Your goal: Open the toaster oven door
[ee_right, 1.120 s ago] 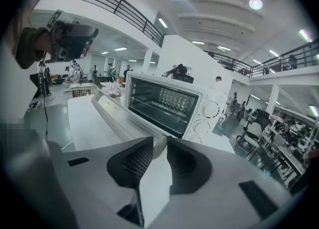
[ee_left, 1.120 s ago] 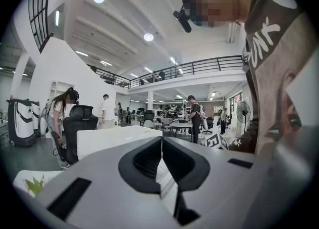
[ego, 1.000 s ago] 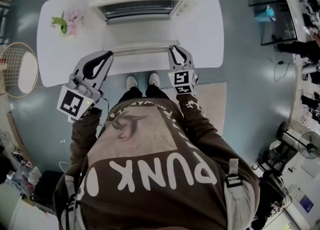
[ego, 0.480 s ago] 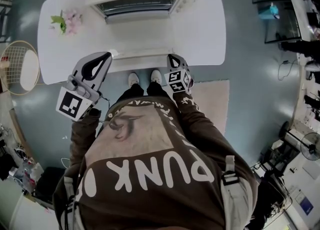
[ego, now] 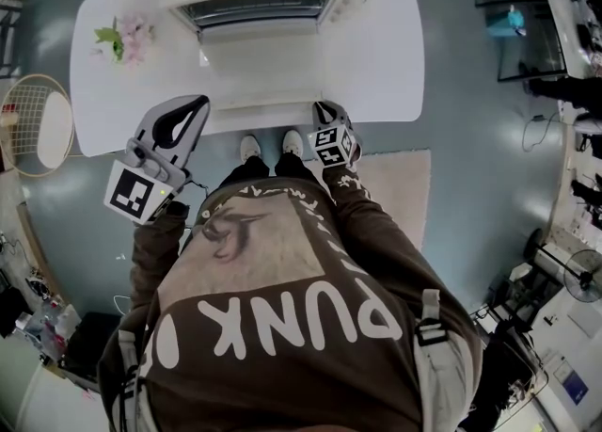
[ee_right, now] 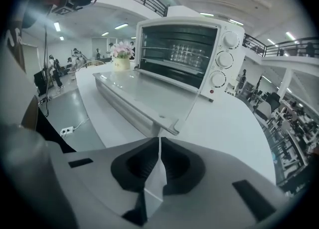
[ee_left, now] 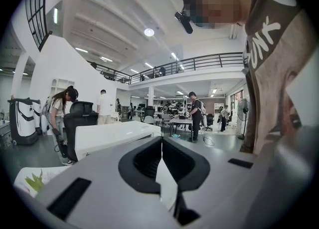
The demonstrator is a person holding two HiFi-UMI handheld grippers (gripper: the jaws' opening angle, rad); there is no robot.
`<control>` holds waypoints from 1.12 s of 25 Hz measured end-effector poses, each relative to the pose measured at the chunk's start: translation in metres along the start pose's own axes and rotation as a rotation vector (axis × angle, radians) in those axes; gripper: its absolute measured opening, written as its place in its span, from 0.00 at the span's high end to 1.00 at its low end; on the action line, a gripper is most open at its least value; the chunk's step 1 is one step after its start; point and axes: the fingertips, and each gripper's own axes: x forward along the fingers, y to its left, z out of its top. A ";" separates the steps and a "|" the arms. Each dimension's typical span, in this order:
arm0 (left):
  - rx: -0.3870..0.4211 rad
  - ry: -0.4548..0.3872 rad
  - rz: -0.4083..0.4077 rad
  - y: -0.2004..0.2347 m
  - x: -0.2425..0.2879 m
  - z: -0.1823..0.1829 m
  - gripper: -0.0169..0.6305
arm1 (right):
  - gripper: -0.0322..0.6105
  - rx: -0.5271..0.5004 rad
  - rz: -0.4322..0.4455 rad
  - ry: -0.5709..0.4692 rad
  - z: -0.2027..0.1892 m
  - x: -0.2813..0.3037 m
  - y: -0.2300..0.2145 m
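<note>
White tabletop [ego: 386, 54] holds toaster oven [ee_right: 189, 48], door [ee_right: 144, 91] folded down flat. Right tool [ee_right: 159, 143] clenched, empty, just beside door's near edge. Left tool [ee_left: 161, 143] clenched, empty, further left.

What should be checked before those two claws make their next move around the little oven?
1. Oven door fully open: ok, it lies folded down flat.
2. Right claw empty: ok, jaws together, nothing between them, close to the door's front edge.
3. Right claw apart from the door: cannot tell.
4. Left claw empty: ok, jaws together, aimed away into the room.
5. Flower pot clear of the door: ok, it stands apart from it on the table.
</note>
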 end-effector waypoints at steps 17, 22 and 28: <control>0.041 -0.066 -0.017 0.006 0.026 0.011 0.96 | 0.89 -0.144 0.225 -0.773 0.291 -0.211 -0.015; 0.044 -0.079 -0.011 0.009 0.028 0.016 0.96 | 0.90 -0.169 0.281 -0.811 0.313 -0.219 0.007; 0.041 -0.070 -0.015 0.007 0.032 0.018 0.96 | 0.94 -0.160 0.275 -0.816 0.311 -0.220 0.006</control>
